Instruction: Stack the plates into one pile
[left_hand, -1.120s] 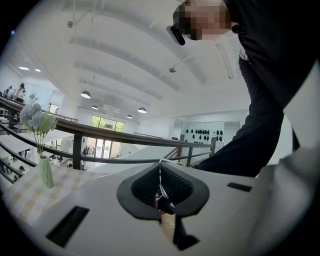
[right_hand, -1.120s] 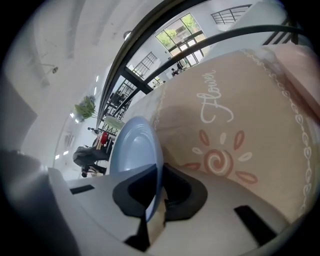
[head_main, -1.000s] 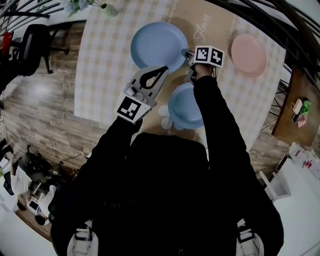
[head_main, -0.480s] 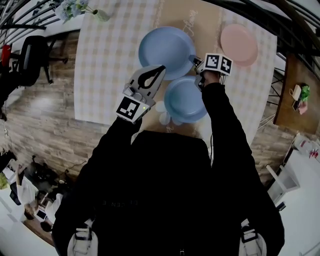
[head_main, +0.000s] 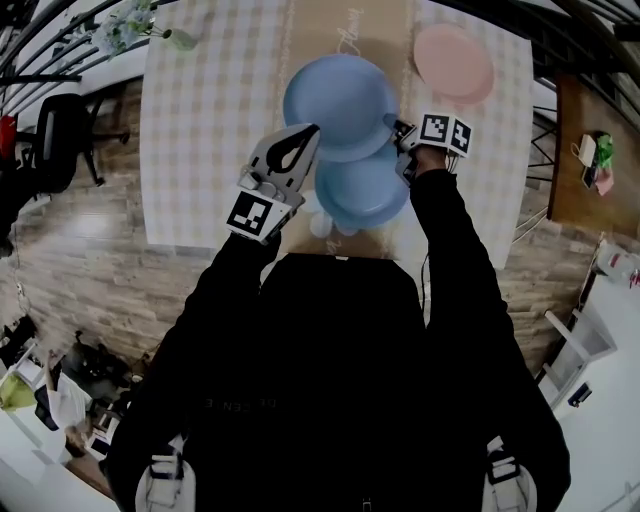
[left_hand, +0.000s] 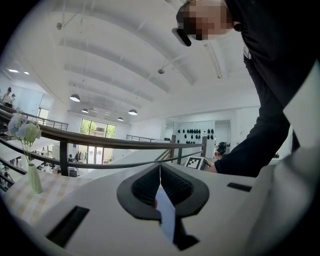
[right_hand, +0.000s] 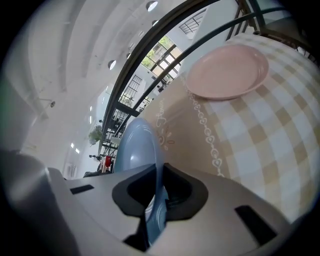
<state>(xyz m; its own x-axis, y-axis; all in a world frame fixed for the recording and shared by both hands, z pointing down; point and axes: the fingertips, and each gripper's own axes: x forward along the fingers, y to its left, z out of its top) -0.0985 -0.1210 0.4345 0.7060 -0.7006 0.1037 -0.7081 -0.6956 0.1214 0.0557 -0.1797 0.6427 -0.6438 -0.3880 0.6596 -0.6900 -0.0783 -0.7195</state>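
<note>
My right gripper (head_main: 393, 128) is shut on the right rim of a blue plate (head_main: 338, 100) and holds it above the checked table (head_main: 200, 120). In the right gripper view that blue plate (right_hand: 137, 150) runs edge-on between the jaws of my right gripper (right_hand: 157, 192). A second blue plate (head_main: 365, 192) lies on the table, partly under the held one. The pink plate (head_main: 453, 60) (right_hand: 227, 72) rests at the far right. My left gripper (head_main: 312, 130) (left_hand: 160, 170) hovers by the held plate's left edge, its pads together and nothing clearly in them.
A vase of flowers (head_main: 125, 30) (left_hand: 30, 165) stands at the table's far left corner. A small white object (head_main: 318, 222) sits near the table's front edge. A black chair (head_main: 60, 130) is on the wooden floor at left, and a railing runs behind the table.
The right gripper has carried its blue plate toward the second blue plate, which it now overlaps. The left gripper has drifted slightly along with it.
</note>
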